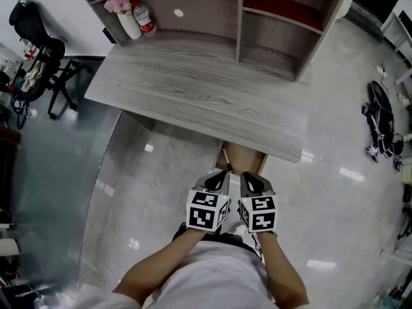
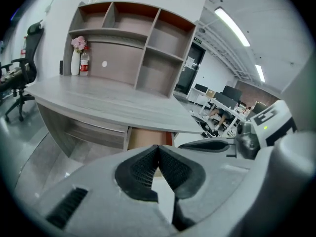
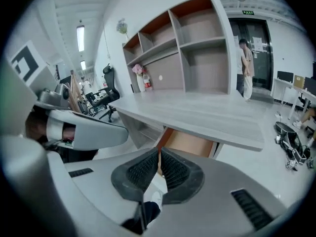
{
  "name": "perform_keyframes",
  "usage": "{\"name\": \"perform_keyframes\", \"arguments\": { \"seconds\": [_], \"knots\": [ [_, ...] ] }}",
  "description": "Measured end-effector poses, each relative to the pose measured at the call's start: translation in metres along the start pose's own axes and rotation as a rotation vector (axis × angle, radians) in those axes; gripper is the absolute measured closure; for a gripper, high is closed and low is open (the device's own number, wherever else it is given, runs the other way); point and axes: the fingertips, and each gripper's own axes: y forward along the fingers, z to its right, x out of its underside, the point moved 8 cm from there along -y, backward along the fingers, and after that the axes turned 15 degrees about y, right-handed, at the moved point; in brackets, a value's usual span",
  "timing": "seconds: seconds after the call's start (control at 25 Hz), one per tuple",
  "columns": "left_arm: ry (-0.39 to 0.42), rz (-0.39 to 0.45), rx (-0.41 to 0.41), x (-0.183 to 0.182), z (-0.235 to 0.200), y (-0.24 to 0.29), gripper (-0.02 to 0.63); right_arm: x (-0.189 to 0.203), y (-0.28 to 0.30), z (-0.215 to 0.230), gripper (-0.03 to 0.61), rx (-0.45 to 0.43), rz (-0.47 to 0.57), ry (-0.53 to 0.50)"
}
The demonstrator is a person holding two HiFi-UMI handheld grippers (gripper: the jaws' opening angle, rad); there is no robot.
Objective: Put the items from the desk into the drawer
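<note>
- Head view: the left gripper [image 1: 221,176] and right gripper [image 1: 252,180] sit side by side before the open drawer [image 1: 244,157] under the bench [image 1: 193,89]. A vase [image 1: 129,23] and bottle [image 1: 147,19] stand at its back left.
- Left gripper view: jaws pressed together, empty.
- Right gripper view: jaws together, empty.

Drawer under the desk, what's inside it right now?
Where visible, the drawer shows only a bare tan bottom, with no items. Its back part is covered by the desk top, and its near edge by the left gripper and right gripper.
</note>
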Motion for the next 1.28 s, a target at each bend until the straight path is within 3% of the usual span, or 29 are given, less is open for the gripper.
{"name": "perform_keyframes", "arguments": {
  "seconds": [0.24, 0.6, 1.28],
  "knots": [
    [0.055, 0.06, -0.002, -0.013, 0.035, -0.019, 0.612, -0.011, -0.052, -0.002, 0.569, -0.037, 0.109, 0.03],
    [0.094, 0.147, -0.02, -0.017, 0.09, -0.054, 0.612, 0.003, -0.119, -0.005, 0.577, -0.081, 0.191, 0.017],
    [0.135, 0.153, -0.025, -0.013, 0.115, -0.058, 0.612, 0.013, -0.139, 0.007, 0.577, -0.075, 0.222, 0.026]
  ]
}}
